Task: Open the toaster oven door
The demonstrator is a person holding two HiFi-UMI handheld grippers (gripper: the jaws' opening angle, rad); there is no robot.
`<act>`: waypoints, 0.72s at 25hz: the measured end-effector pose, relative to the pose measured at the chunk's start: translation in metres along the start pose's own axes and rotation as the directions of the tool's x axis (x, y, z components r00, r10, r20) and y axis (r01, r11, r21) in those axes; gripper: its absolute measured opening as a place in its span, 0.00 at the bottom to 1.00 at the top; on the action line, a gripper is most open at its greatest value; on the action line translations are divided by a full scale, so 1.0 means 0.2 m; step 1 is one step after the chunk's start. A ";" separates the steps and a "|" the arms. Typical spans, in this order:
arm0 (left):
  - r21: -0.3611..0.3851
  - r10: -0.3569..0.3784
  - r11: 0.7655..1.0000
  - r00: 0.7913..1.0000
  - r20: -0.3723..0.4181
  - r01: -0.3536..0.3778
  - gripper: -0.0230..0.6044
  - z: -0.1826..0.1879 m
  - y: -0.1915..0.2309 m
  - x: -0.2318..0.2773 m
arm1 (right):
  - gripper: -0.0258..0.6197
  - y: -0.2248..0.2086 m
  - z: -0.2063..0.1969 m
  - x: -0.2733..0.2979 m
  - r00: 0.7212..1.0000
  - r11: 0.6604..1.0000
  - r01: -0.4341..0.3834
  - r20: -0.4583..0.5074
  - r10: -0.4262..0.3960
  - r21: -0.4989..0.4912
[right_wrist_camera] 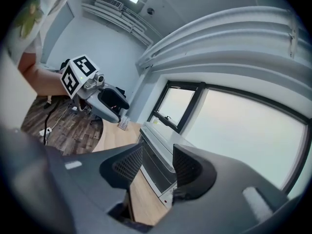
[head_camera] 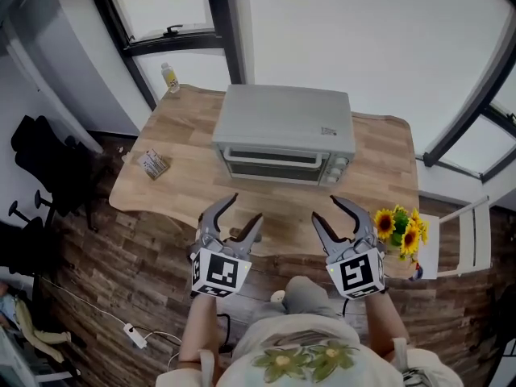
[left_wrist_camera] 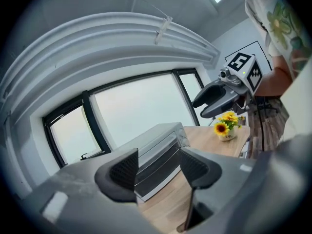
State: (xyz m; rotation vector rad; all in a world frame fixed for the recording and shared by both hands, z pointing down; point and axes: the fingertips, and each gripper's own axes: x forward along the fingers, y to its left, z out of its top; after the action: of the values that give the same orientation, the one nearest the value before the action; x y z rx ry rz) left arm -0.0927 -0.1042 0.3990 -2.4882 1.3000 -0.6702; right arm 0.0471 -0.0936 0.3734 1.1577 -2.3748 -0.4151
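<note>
The silver toaster oven [head_camera: 284, 131] stands at the middle back of the wooden table [head_camera: 185, 164], its glass door [head_camera: 272, 164] closed and facing me. Both grippers hover over the table's near edge, well short of the oven. My left gripper [head_camera: 246, 208] is open with nothing between its fingers. My right gripper [head_camera: 325, 208] is open and empty too. In the left gripper view the oven [left_wrist_camera: 158, 152] shows between the spread jaws of the left gripper [left_wrist_camera: 158, 167]. In the right gripper view the oven [right_wrist_camera: 155, 160] lies beyond the right gripper [right_wrist_camera: 157, 165].
A pot of sunflowers [head_camera: 401, 226] sits at the table's right front corner, close to my right gripper. A small box [head_camera: 152, 164] lies at the left, and a bottle [head_camera: 169, 76] stands at the far left corner. A white chair [head_camera: 463, 236] is to the right.
</note>
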 end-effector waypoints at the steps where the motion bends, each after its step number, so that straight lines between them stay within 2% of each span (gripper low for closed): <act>1: 0.012 -0.007 1.000 1.000 -0.005 0.007 0.46 -0.02 0.02 0.02 | 0.32 0.00 0.00 0.03 1.000 1.000 -0.003 -0.007 0.003 -0.002; 8: 0.089 -0.059 0.994 0.998 -0.023 0.061 0.46 -0.09 0.11 0.16 | 0.32 -0.02 -0.04 0.20 0.999 1.000 -0.013 -0.035 0.013 -0.005; 18: 0.117 -0.107 0.986 0.991 -0.076 0.115 0.46 -0.20 0.24 0.41 | 0.32 -0.11 -0.14 0.45 0.997 1.000 -0.025 -0.080 0.024 -0.001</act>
State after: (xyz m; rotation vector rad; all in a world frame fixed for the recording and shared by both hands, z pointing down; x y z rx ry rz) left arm -0.1073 -0.2000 0.4363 -2.4727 1.1136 -0.8421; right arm 0.0276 -0.1808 0.4121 1.1220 -2.3169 -0.3566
